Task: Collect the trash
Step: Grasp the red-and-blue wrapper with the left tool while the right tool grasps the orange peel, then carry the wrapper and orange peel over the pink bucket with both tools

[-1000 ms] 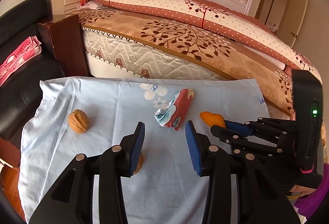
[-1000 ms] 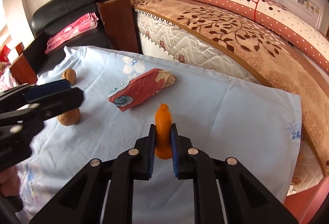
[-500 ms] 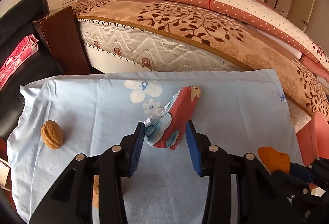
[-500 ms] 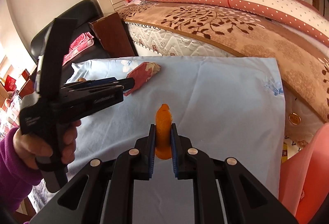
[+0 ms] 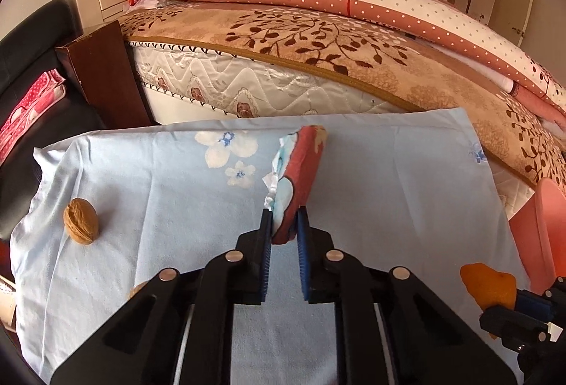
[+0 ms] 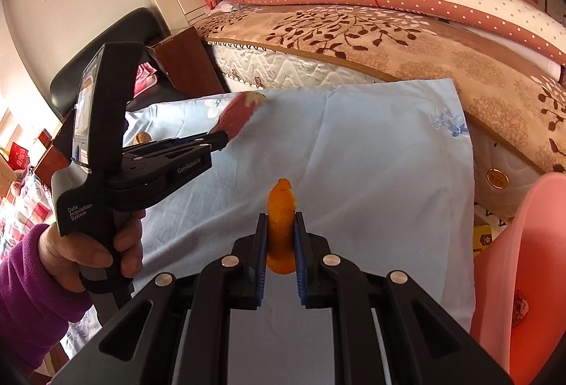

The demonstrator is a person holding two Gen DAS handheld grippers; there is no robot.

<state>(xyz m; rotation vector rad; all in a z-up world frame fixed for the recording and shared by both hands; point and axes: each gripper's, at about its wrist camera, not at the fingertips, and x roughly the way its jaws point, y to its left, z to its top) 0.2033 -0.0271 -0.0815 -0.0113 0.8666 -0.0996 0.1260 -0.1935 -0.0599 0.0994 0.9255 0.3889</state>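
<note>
- Left gripper (image 5: 284, 226) is pinched on the near end of the red snack wrapper (image 5: 299, 169), and the rest of the wrapper pokes forward over the middle of the blue-clothed surface (image 5: 406, 173), toward its far edge.
- Right gripper (image 6: 279, 236) is clamped on a piece of orange peel (image 6: 280, 208), held above the surface near its right edge.
- The pink bin (image 6: 523, 261) sits just off that right edge, with a scrap already inside.
- A walnut (image 5: 80, 220) lies near the left edge, not yet collected; a second one peeks out under the left gripper.
- Risk one: that wrapper is thin and caught only at its end, so a quick swing could slip it free.
- Risk two: both grippers are heading for one bin, so they could knock together and drop the peel outside it.
</note>
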